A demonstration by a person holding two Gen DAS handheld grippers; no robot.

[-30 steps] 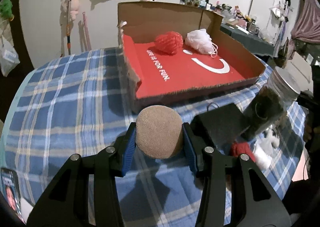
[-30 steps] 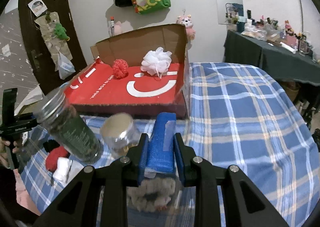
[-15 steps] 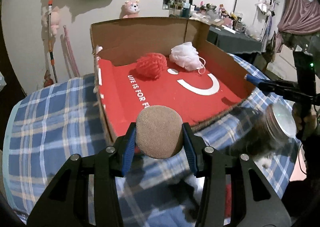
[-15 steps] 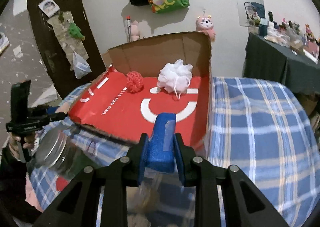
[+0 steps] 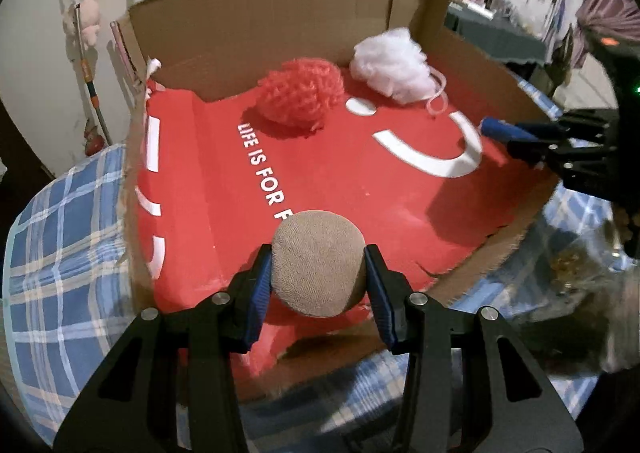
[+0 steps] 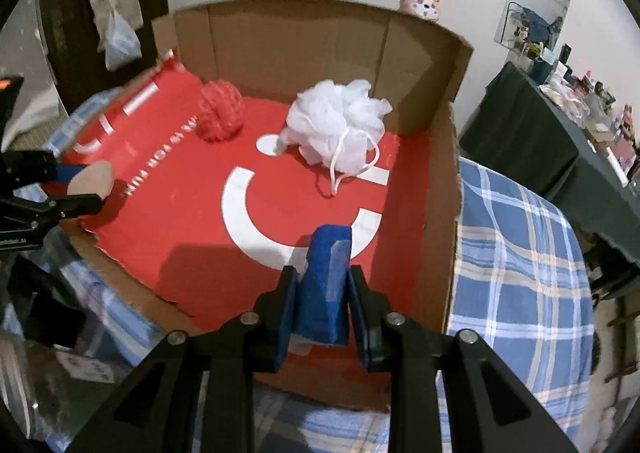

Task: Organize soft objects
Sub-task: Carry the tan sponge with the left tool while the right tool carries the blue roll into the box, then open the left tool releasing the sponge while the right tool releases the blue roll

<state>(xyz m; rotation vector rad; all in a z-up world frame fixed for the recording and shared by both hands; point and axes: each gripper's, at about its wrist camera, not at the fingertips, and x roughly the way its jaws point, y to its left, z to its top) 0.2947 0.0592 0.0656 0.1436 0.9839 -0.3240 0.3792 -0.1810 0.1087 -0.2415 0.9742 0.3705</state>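
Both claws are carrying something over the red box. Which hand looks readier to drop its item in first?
Probably right: the right claw holds its blue sponge further over the box floor, while the left claw's tan puff hangs nearer the front edge.

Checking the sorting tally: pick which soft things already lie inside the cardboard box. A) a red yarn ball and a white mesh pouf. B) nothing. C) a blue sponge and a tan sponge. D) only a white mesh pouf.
A: the red yarn ball and white mesh pouf rest on the cardboard box floor, while both sponges are held in the grippers.
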